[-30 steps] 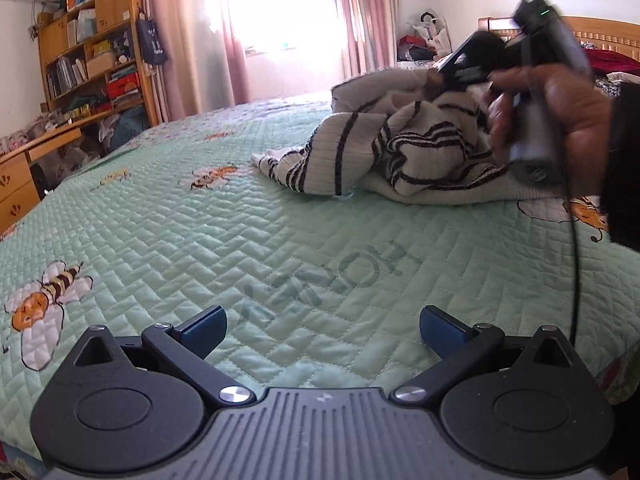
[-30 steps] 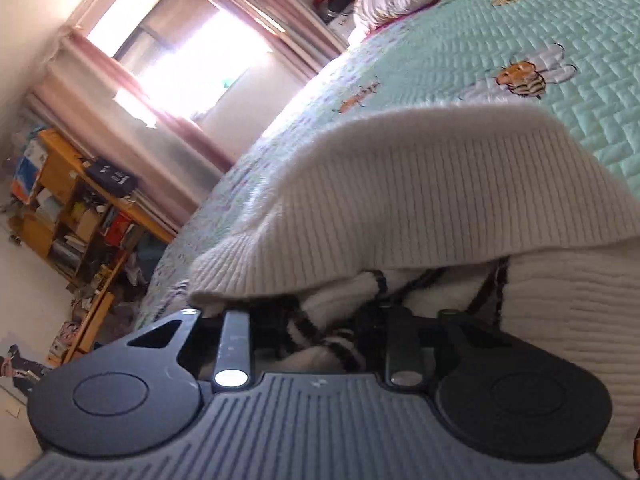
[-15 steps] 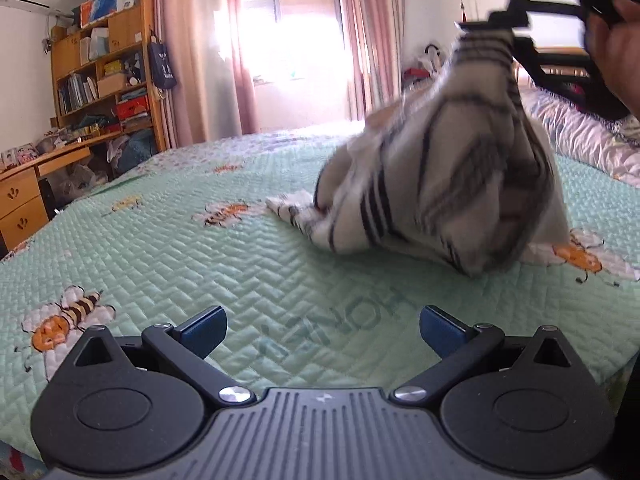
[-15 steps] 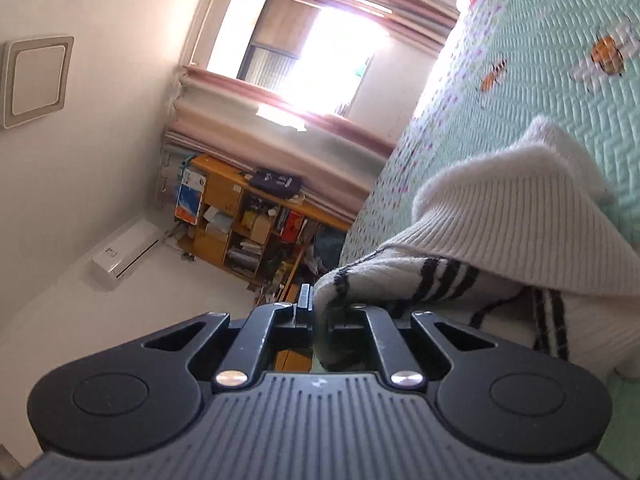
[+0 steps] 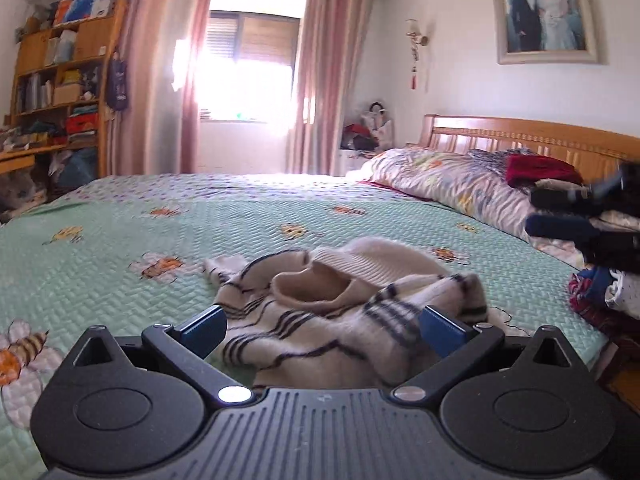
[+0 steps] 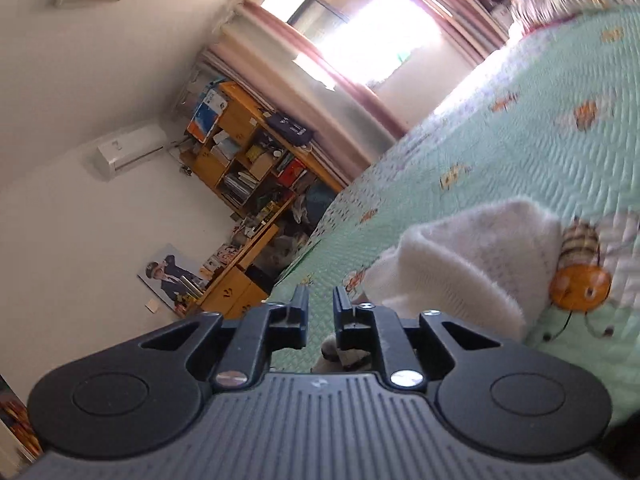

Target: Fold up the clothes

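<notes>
The left gripper [image 5: 322,330] stands with blue-padded jaws spread wide, clasping nothing, above the near edge of a crumpled sweater [image 5: 344,300]. The right gripper [image 6: 321,314], whose jaws have just been parting, shows a narrow gap with nothing between the pads; in the left wrist view it appears blurred at the far right [image 5: 576,216], well apart from the garment. The sweater, a fuzzy cream knit with thin dark stripes and a ribbed cuff or hem [image 6: 460,264], lies heaped and unfolded on a mint-green quilted bedspread [image 5: 120,248] printed with orange bees. A floral duvet [image 5: 452,184] is bunched before the slatted wooden headboard [image 5: 520,136]. Wooden shelves [image 5: 60,80] by the pink curtains [image 5: 328,80] are crammed with books and boxes.
</notes>
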Available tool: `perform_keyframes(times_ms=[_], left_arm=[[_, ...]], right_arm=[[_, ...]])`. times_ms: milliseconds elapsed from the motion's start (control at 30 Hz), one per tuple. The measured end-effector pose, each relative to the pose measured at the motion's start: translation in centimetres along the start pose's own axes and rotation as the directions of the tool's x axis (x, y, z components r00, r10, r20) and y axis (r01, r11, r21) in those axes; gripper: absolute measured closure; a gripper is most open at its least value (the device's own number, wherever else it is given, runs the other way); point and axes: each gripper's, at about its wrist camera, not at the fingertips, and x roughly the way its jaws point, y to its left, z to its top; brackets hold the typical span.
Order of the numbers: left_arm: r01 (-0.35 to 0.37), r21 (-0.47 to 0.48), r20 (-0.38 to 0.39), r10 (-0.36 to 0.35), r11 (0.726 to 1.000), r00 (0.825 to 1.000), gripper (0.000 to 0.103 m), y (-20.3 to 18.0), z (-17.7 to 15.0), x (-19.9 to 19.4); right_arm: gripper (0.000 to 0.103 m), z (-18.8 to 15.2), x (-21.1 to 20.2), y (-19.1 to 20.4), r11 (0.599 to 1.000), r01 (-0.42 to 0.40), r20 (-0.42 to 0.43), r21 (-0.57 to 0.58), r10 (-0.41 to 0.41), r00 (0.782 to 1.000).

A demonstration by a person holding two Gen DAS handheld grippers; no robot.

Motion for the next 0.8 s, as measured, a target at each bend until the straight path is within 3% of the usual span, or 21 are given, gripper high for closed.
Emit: perform_keyframes(times_ms=[33, 100, 167, 267, 367, 467, 500, 533, 600, 633, 733, 800], left_arm=[[0.007, 0.016, 0.001, -0.007, 1.0, 1.0, 0.001, -0.4, 0.2, 0.5], [0.031, 0.053, -0.009, -0.031, 0.998, 0.999, 0.001, -1.3, 0.2, 1.7], [0.061, 0.104, -0.034, -0.058, 0.993, 0.998, 0.001, -2.2, 0.1, 2.8], [0.098, 0.182, -0.079, -0.085, 0.978, 0.993, 0.001, -3.7, -0.6, 4.5], [0.131, 0.22, -0.128, -0.104, 0.967, 0.986, 0.0, -4.3, -1.4, 5.9], [0.164, 0.237, -0.179, -0.123, 0.958, 0.976, 0.0, -4.6, -2.5, 7.5], [0.166, 0.236, -0.201, -0.119, 0.957, 0.972, 0.0, -4.6, -3.0, 8.2], [0.167, 0.234, -0.224, -0.114, 0.958, 0.968, 0.0, -4.6, -3.4, 8.9], [0.157, 0.2, -0.266, -0.101, 0.967, 0.959, 0.0, -4.1, -4.4, 10.0], [0.162, 0.174, -0.27, -0.111, 0.971, 0.956, 0.0, -3.7, -4.9, 10.2], [0.174, 0.115, -0.276, -0.137, 0.978, 0.951, 0.0, -2.6, -5.8, 10.6], [0.183, 0.112, -0.277, -0.146, 0.977, 0.95, 0.0, -2.3, -5.9, 10.7]], right_arm=[[0.058, 0.2, 0.0, 1.2, 0.995, 0.04, 0.013, -0.094, -0.039, 0.999], [0.034, 0.3, 1.1, 3.2, 0.961, 0.113, 0.038, -0.252, -0.107, 0.993], [0.034, 0.4, 3.8, 4.1, 0.92, 0.135, 0.035, -0.368, -0.132, 0.991], [0.035, 0.3, 8.8, 4.5, 0.849, 0.133, -0.066, -0.511, -0.193, 0.979], [0.035, -1.5, 13.1, 3.5, 0.735, 0.156, -0.174, -0.66, -0.352, 0.92], [0.036, -3.6, 14.7, 2.7, 0.601, 0.144, -0.193, -0.786, -0.46, 0.866], [0.045, -3.8, 14.8, 2.5, 0.584, 0.129, -0.203, -0.801, -0.468, 0.86], [0.066, -3.9, 15.0, 2.2, 0.588, 0.117, -0.223, -0.8, -0.473, 0.852], [0.083, -4.0, 14.9, 1.7, 0.602, 0.122, -0.234, -0.79, -0.478, 0.846], [0.086, -4.0, 14.7, 1.4, 0.612, 0.134, -0.229, -0.779, -0.478, 0.848], [0.087, -2.4, 14.3, 0.1, 0.7, 0.17, -0.237, -0.694, -0.444, 0.864], [0.087, -1.9, 13.9, -0.3, 0.723, 0.175, -0.236, -0.668, -0.429, 0.872]])
